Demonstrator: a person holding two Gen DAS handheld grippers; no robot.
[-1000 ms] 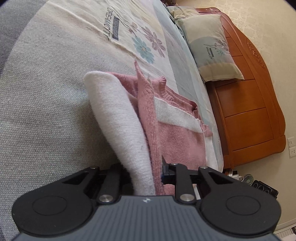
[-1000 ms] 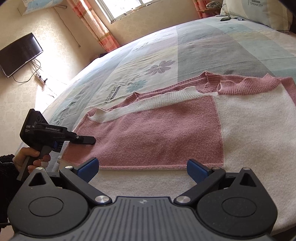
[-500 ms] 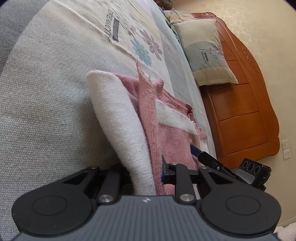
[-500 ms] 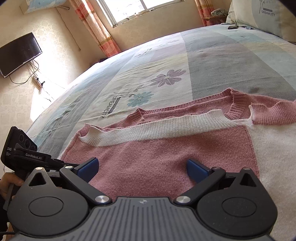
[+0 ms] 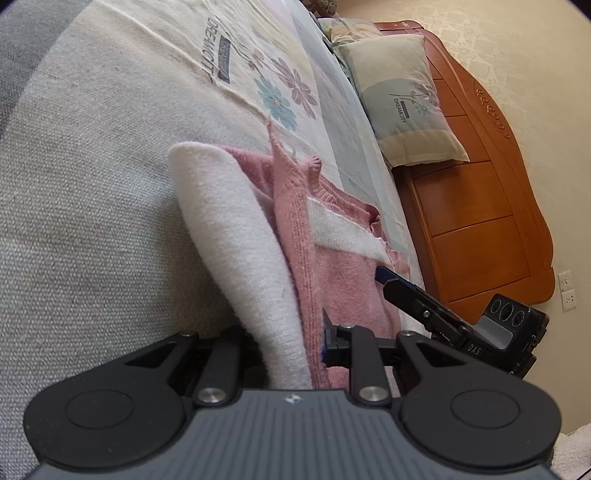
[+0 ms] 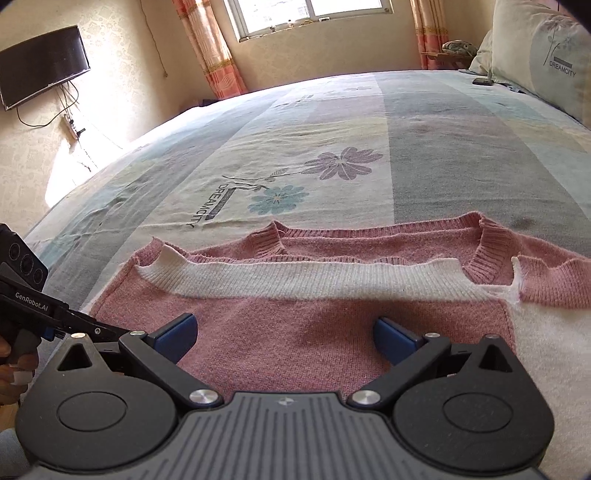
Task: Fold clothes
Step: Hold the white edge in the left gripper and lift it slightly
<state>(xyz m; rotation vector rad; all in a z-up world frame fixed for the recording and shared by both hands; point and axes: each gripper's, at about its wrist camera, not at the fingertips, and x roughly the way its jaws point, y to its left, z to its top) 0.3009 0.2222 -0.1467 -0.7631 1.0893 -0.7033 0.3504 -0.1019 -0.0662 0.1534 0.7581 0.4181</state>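
In the left wrist view the left gripper (image 5: 295, 354) fills the bottom of the frame, its jaws drawn in close and pinching a doubled edge of the pink and white sweater (image 5: 332, 280). The white layer (image 5: 236, 236) rises from between the jaws towards the middle of the frame, with the pink knit just right of it. The sweater lies on the bedspread (image 5: 110, 184), which takes up the left half and top of the frame and carries a flower print and the word DREAMCITY. At the lower right the right gripper (image 5: 391, 278) reaches in with a blue fingertip over the sweater's right edge. A pillow (image 5: 402, 99) leans on the wooden headboard (image 5: 480, 206) at the upper right

In the right wrist view the right gripper (image 6: 284, 336) sits at the bottom centre with its blue-padded jaws spread wide and nothing between them; the pink panel of the sweater (image 6: 295, 325) lies flat just below and beyond them. A white ribbed band (image 6: 314, 280) crosses the middle of the frame, with a pink ribbed neckline above it. At the lower left the left gripper (image 6: 74, 326) shows from the side, held by a hand (image 6: 11, 365), its tip at the sweater's left edge. A television (image 6: 40, 66) hangs at the upper left, and a window (image 6: 314, 14) with curtains is at the top
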